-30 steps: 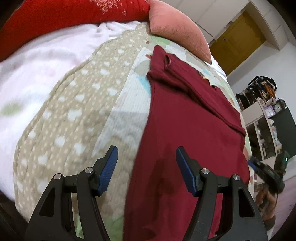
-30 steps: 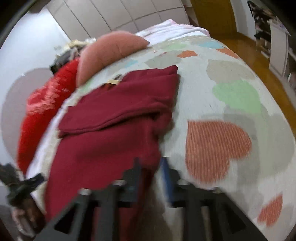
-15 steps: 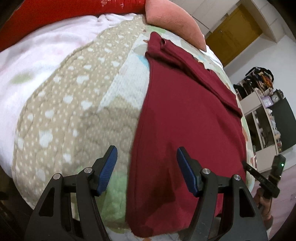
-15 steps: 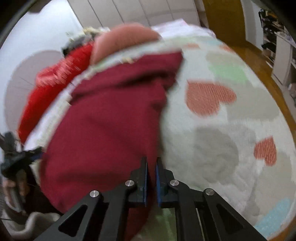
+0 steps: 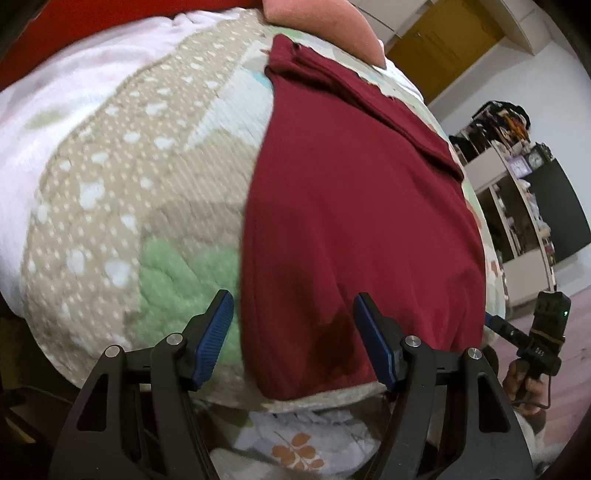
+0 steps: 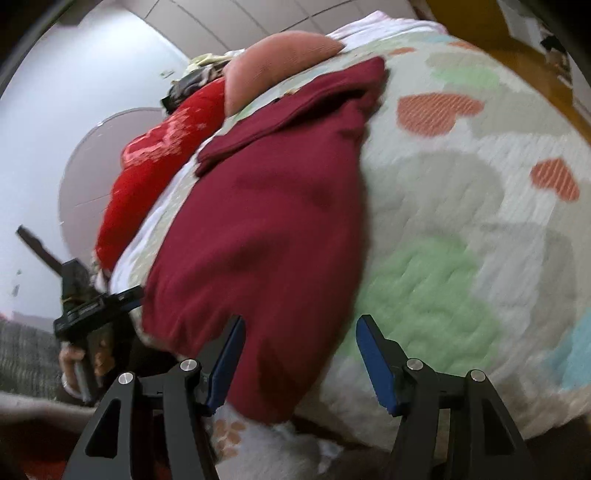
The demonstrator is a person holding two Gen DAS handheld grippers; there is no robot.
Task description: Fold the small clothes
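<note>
A dark red garment [image 5: 354, 206] lies flat on a quilted bedspread [image 5: 122, 206], with a folded band across its far end. My left gripper [image 5: 293, 336] hovers over the garment's near left corner; its jaws are opening, with the cloth's edge below the gap and the pads not pressing it. In the right wrist view the same dark red garment [image 6: 266, 229] spreads toward the bed's near edge. My right gripper [image 6: 299, 354] is over the near right corner, jaws opening, pads clear of the cloth.
A pink cushion [image 5: 325, 26] and a bright red blanket [image 6: 155, 162] lie at the bed's far end. The bedspread [image 6: 461, 229] with hearts stretches right of the garment. Shelves [image 5: 517, 206] stand beyond the bed. The person's hand [image 6: 77, 365] holds the left tool.
Both grippers have drawn back toward the garment's near hem. The right gripper, shut half a second ago, now stands open. The left jaws stayed apart.
</note>
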